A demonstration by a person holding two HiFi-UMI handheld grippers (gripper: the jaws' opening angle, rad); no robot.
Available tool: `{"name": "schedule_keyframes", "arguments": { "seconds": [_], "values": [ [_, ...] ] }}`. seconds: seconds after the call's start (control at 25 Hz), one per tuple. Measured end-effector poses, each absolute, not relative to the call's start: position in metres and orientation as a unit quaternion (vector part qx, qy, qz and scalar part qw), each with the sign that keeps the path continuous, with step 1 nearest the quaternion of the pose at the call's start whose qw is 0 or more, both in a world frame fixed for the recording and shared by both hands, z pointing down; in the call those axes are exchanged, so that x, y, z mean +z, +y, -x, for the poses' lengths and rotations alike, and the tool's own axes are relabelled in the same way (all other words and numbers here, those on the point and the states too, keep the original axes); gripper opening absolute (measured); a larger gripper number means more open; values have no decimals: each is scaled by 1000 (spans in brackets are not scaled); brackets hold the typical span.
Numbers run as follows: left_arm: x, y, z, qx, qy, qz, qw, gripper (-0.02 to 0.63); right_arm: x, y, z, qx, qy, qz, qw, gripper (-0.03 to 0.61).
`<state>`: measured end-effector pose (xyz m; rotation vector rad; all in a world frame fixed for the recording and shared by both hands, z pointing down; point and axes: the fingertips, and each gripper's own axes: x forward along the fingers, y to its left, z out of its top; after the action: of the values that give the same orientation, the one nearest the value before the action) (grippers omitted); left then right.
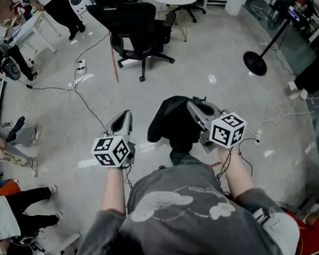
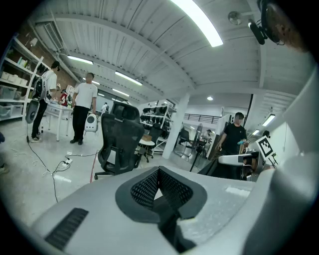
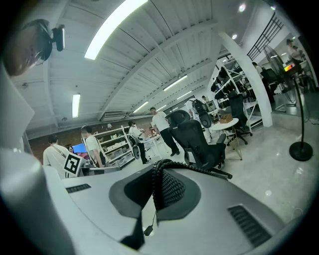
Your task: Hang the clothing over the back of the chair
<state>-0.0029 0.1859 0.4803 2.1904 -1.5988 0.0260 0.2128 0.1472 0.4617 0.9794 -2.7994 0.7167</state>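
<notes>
Carry step: right tool [image 1: 194, 107] clamped on black clothing [image 1: 169, 124] hanging off its tip; left tool [image 1: 126, 115] closed, empty. Next, probably: reach chair [image 1: 134, 25] well ahead of both tools, drape over its back.

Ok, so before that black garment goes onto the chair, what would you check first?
1. Grip on the clothing: the right gripper has its jaws shut on the black clothing, which hangs from it. Ok.
2. Left gripper free to help: jaws together, nothing between them. Ok.
3. Chair back bare: nothing hangs on the black office chair. Ok.
4. Chair within reach: it stands well ahead, across open floor. Not ok.
5. Walking path: a cable trails over the floor between person and chair. Not ok.
6. Which way the clothing will drape: it is bunched up. Cannot tell.
</notes>
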Motion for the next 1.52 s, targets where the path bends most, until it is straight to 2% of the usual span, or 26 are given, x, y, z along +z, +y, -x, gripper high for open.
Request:
{"name": "schedule_keyframes", "arguments": {
  "seconds": [0.88, 1.24, 1.52],
  "values": [
    [487, 219, 43, -5, -581, -781, 230, 2, 471, 159, -179, 227, -917, -320, 71, -6],
    [481, 161, 69, -8, -588, -779, 217, 2, 483, 96, -171, 242, -909, -333, 63, -6],
    [474, 70, 93, -7, -597, -776, 203, 2, 490, 1, -155, 243, -907, -339, 51, -6]
  ]
}}
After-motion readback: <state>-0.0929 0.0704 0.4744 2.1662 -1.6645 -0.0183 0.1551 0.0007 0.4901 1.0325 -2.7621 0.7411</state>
